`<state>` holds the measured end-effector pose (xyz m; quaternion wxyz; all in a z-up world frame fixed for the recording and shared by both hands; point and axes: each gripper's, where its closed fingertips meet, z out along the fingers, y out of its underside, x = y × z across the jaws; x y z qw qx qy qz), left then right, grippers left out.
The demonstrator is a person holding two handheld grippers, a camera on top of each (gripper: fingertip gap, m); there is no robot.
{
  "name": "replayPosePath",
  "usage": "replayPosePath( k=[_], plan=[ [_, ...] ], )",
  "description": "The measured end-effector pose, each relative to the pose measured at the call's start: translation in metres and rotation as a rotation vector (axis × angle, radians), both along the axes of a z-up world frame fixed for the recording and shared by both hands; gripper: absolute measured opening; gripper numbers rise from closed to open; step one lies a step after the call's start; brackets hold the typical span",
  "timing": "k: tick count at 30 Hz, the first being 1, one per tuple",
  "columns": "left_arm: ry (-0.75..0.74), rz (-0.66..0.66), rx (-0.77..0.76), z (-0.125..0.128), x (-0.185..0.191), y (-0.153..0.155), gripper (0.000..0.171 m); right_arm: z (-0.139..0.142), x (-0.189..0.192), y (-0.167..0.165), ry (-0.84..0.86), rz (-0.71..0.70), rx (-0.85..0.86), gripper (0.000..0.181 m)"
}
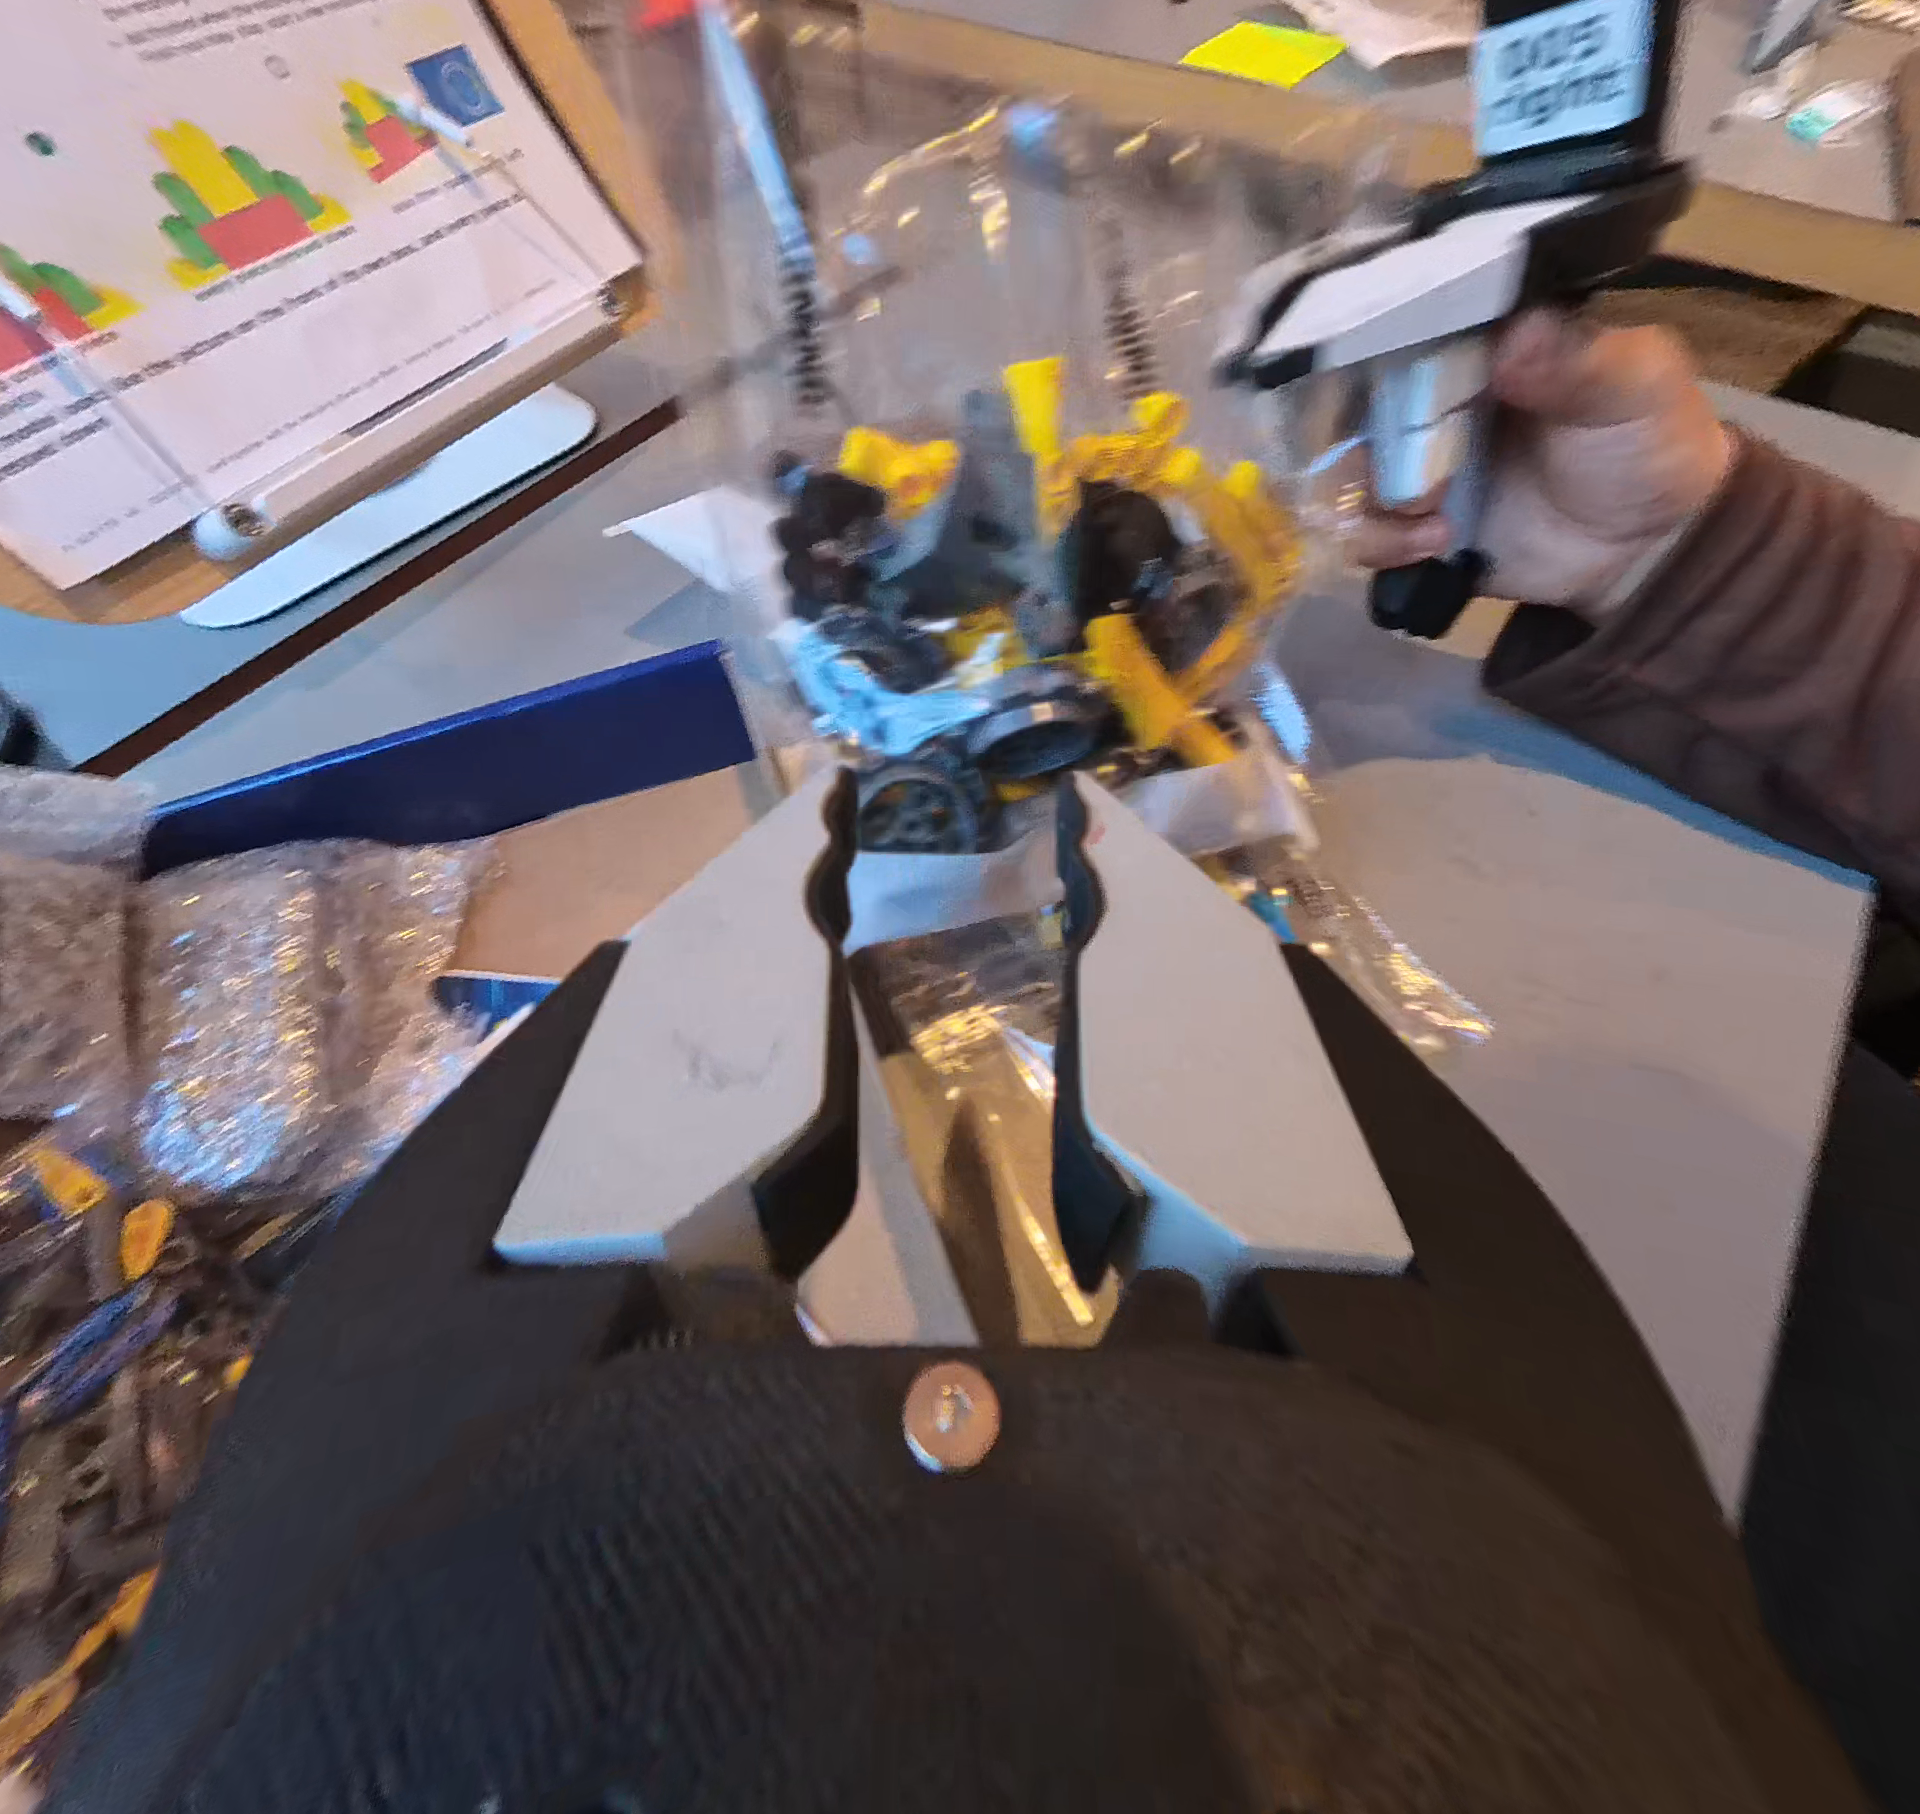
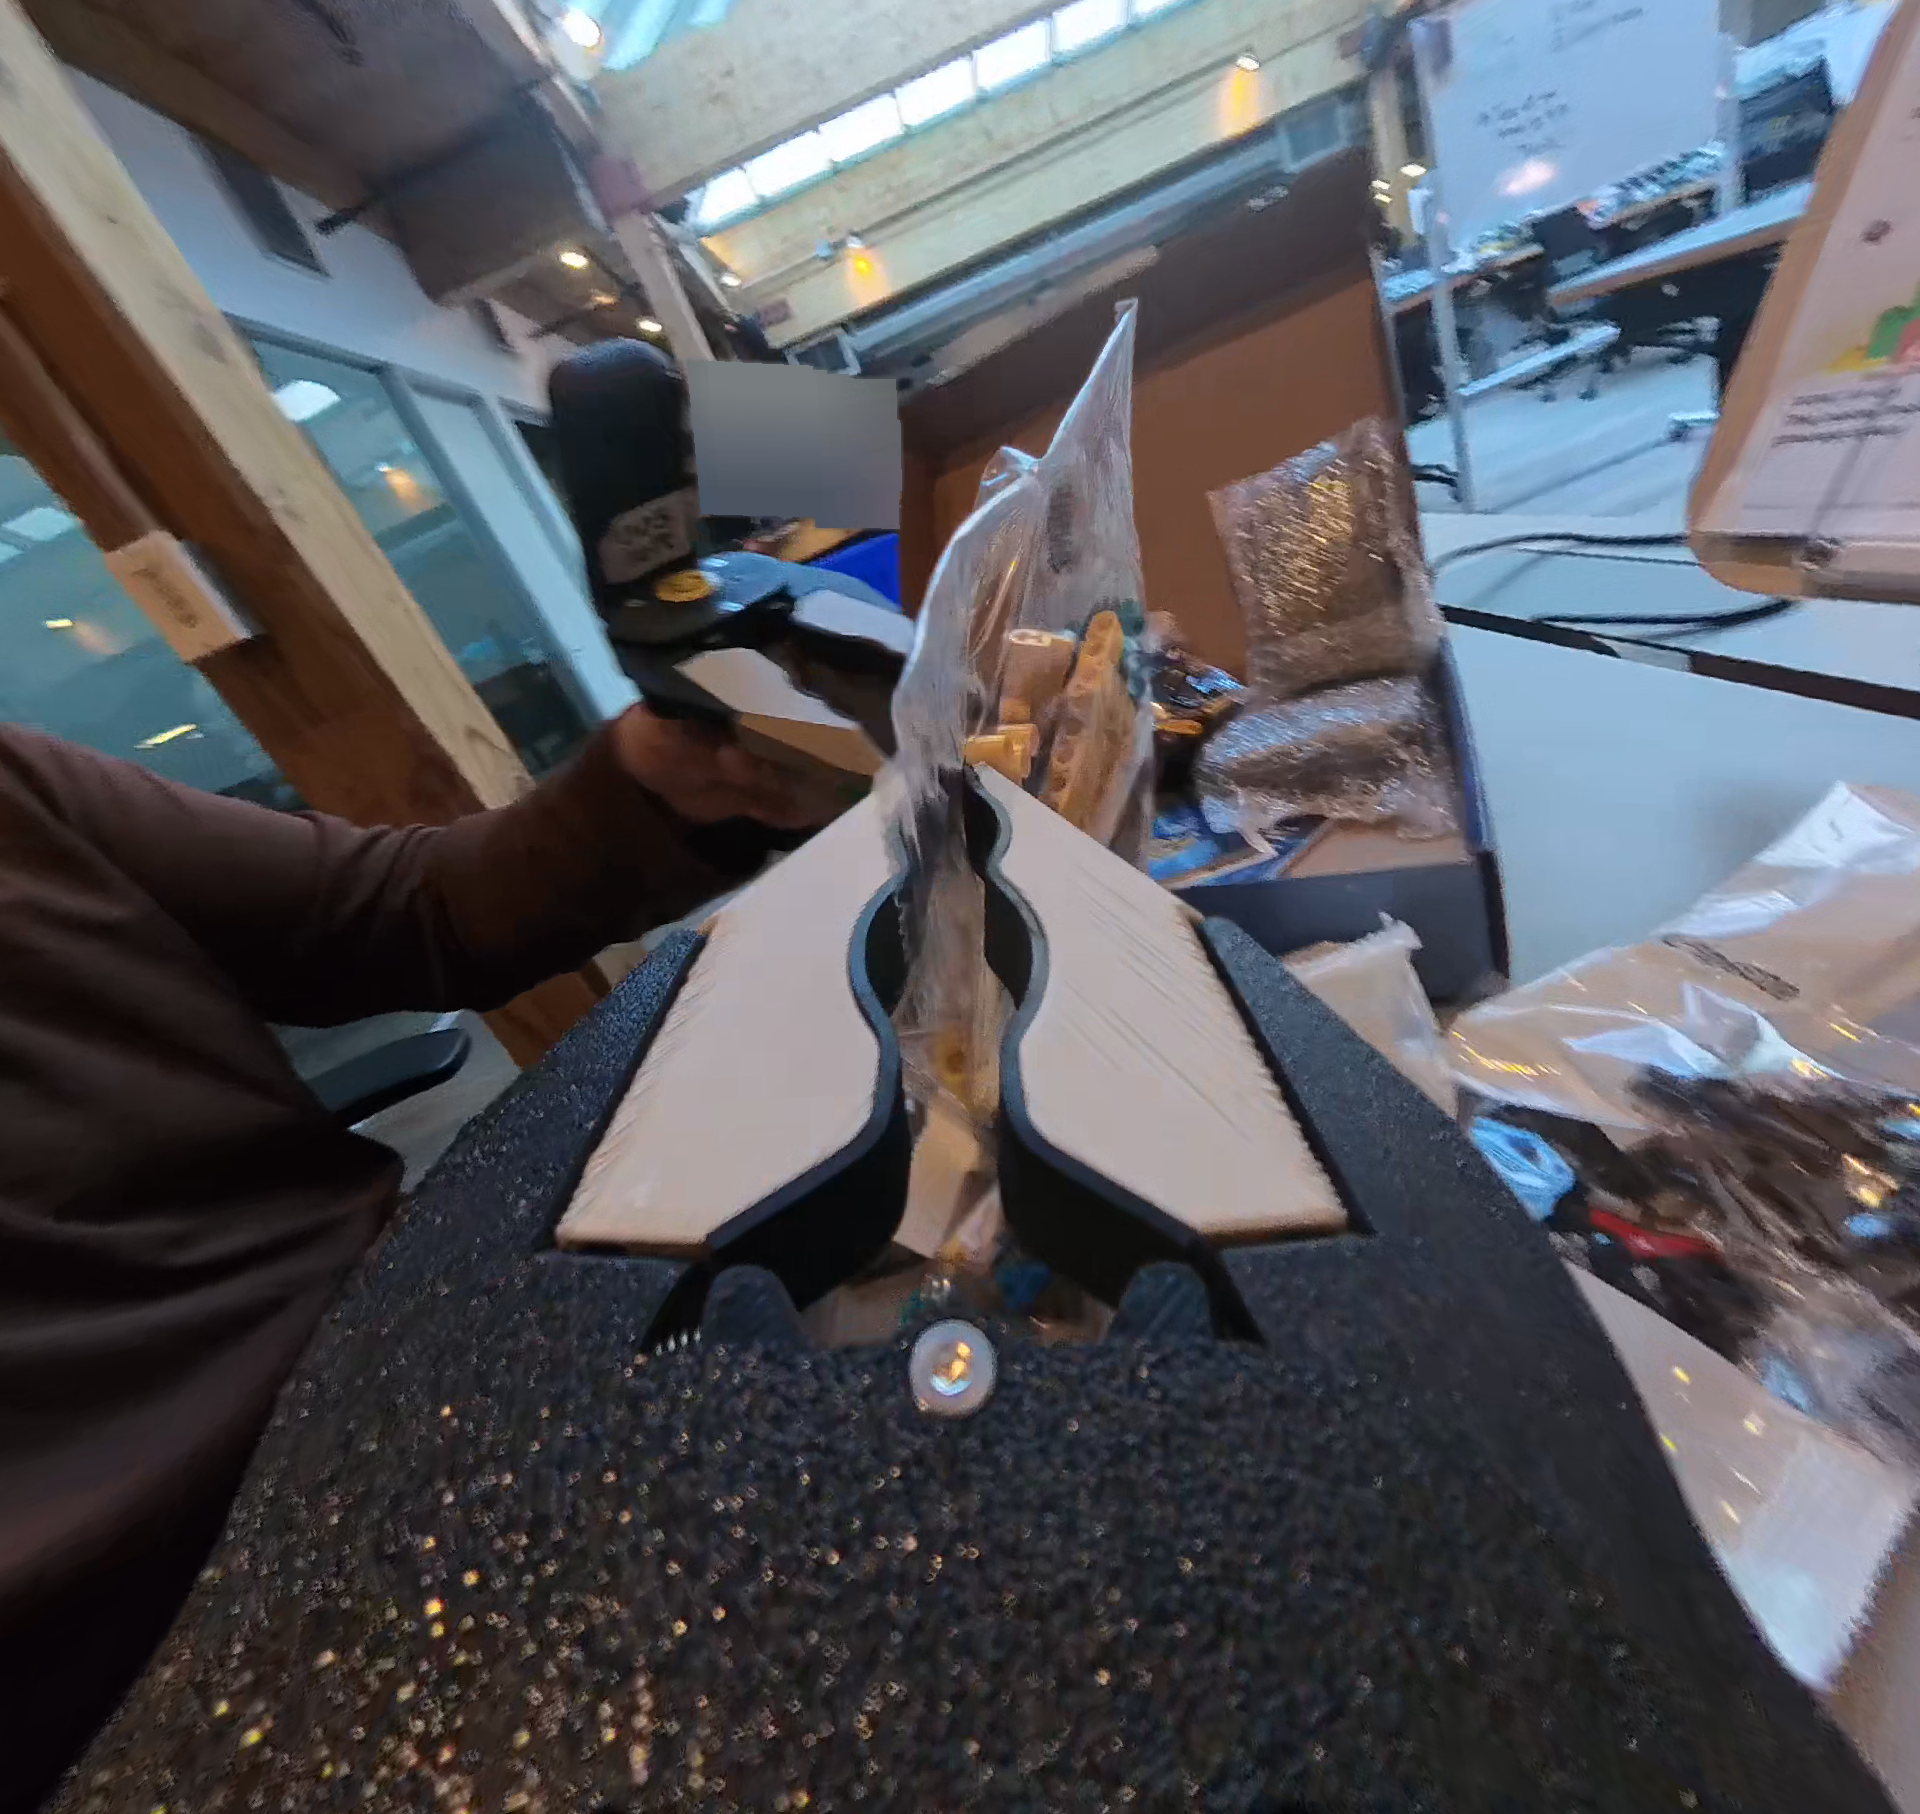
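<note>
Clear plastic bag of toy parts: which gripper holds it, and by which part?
Both. The right gripper pinches the clear bag by one side edge; the left gripper grips its lower end, below the parts.

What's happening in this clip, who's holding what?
A person holds a hand-held gripper in each hand, both at one clear plastic bag of yellow, black and grey building pieces, lifted above the table. The right hand-held gripper is shut on the bag's film. The left hand-held gripper sits at the bag's lower end with a gap between its fingers; its grip is unclear. More bags lie in a blue box.
</note>
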<state>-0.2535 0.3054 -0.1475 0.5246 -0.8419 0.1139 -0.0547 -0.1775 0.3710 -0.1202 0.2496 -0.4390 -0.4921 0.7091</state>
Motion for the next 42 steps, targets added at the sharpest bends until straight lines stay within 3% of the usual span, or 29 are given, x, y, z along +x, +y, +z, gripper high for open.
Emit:
replayPosePath(
  k=[3, 8, 11, 17, 26, 30, 34, 37, 39, 42],
  plan=[
    [0.014, 0.044, -0.008, -0.005, -0.015, 0.005, 0.042, 0.014, 0.012, -0.012, 0.071, 0.111, -0.05, 0.003],
    [-0.169, -0.055, -0.081, -0.018, 0.001, 0.008, 0.048, 0.019, 0.018, -0.02, 0.094, 0.224, -0.139, 0.002],
    [-0.266, -0.19, -0.159, -0.029, 0.027, 0.001, 0.027, 0.009, 0.008, -0.006, 0.045, 0.136, -0.144, 0.0],
    [-0.175, -0.206, -0.181, -0.043, 0.034, -0.001, 0.008, -0.005, -0.002, 0.014, -0.023, 0.021, -0.16, 0.0],
    [-0.111, -0.167, -0.216, -0.058, 0.026, 0.001, 0.001, 0.002, 0.004, 0.049, 0.018, -0.128, -0.216, 0.009],
    [-0.083, -0.084, -0.219, -0.062, 0.014, 0.004, 0.018, -0.008, 0.001, 0.061, -0.043, -0.235, -0.155, 0.029],
    [-0.046, 0.049, -0.119, -0.036, -0.018, -0.006, 0.031, -0.021, -0.002, 0.072, -0.116, -0.327, -0.091, 0.036],
    [0.017, 0.186, -0.049, -0.011, -0.071, -0.024, 0.037, -0.027, -0.003, 0.079, -0.152, -0.395, -0.035, 0.035],
    [0.104, 0.32, -0.071, -0.003, -0.124, -0.039, 0.044, -0.028, -0.003, 0.081, -0.157, -0.411, -0.02, 0.035],
    [0.239, 0.494, -0.234, -0.018, -0.195, -0.066, 0.059, -0.031, -0.006, 0.077, -0.165, -0.39, -0.032, 0.035]
  ],
)
